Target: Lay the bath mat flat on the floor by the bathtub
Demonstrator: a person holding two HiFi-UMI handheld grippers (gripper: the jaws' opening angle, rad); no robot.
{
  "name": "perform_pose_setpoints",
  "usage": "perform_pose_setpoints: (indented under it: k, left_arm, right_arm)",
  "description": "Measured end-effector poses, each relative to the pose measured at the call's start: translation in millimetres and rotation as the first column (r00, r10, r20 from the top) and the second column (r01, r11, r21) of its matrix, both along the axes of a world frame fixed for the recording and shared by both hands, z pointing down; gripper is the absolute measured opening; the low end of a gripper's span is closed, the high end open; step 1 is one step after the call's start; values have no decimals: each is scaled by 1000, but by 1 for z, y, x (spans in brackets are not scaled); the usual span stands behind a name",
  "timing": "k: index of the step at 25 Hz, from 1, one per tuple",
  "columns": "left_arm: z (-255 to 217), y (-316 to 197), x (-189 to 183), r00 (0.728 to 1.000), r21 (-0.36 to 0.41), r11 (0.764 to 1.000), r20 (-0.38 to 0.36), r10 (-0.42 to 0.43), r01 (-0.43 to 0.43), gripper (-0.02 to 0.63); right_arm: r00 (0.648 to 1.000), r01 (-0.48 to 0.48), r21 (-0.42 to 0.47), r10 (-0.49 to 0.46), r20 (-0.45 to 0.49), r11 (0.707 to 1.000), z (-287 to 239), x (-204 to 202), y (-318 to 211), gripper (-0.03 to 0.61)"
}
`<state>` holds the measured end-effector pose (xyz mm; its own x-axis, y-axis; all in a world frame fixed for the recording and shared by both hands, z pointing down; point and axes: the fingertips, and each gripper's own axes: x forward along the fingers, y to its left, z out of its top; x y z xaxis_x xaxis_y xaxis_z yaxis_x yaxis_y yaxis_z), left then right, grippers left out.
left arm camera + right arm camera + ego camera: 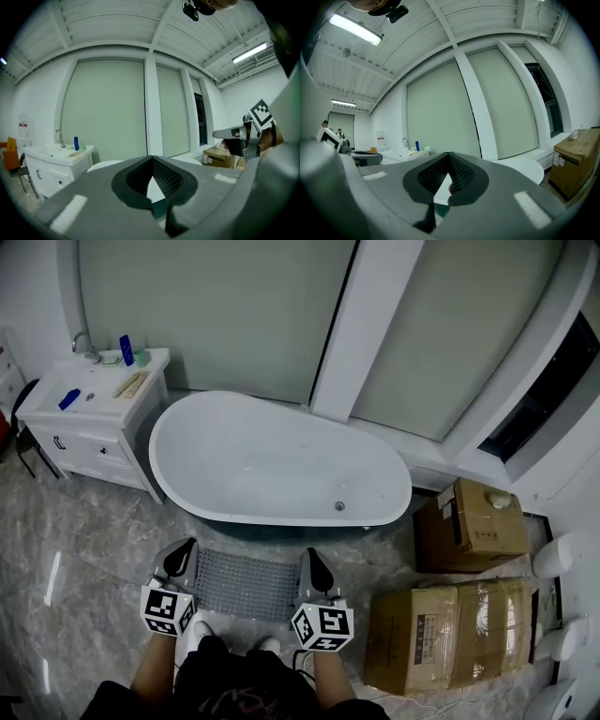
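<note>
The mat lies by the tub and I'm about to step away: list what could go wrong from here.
1. Shoes stand at the mat's near edge; a step could drag or fold it.
2. The floor looks glossy, so the mat might slide underfoot.
3. The left gripper and right gripper, both shut and empty, hover at the mat's sides; dipping could snag it.

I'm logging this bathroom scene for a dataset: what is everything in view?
bathtub: 1, white, centre
vanity: 1, white, left of the bathtub
faucet: 1, metal, on the vanity
bottle: 1, blue, beside the faucet
bath mat: 1, grey, before the bathtub, between the claws
cardboard boxes: 2, brown, right of the bathtub
floor: 1, grey marbled, underfoot
shoes: 2, white, behind the bath mat
left claw: 1, grey, shut, left of the bath mat
right claw: 1, grey, shut, right of the bath mat
</note>
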<state>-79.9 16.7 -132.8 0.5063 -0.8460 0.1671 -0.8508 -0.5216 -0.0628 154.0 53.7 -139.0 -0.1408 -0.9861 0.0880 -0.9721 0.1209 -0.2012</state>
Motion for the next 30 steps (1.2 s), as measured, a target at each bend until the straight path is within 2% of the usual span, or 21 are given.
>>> perform_pose_setpoints:
  k: [9,14,30]
  left_arm:
    - [-14,14,15,999,45,999,-24,-23,24,2]
    - [-13,21,23,999,43,998,-21,-33,33,2]
    - [-10,31,34,999,44,998,-17,-35,36,2]
  right_arm:
    - [999,49,45,-48,-17,998,-14,11,7,12]
    - [998,62,49,-61,-22,997,-15,19,12,11]
    - [987,150,78,-144,-71,986,-17,3,14,17]
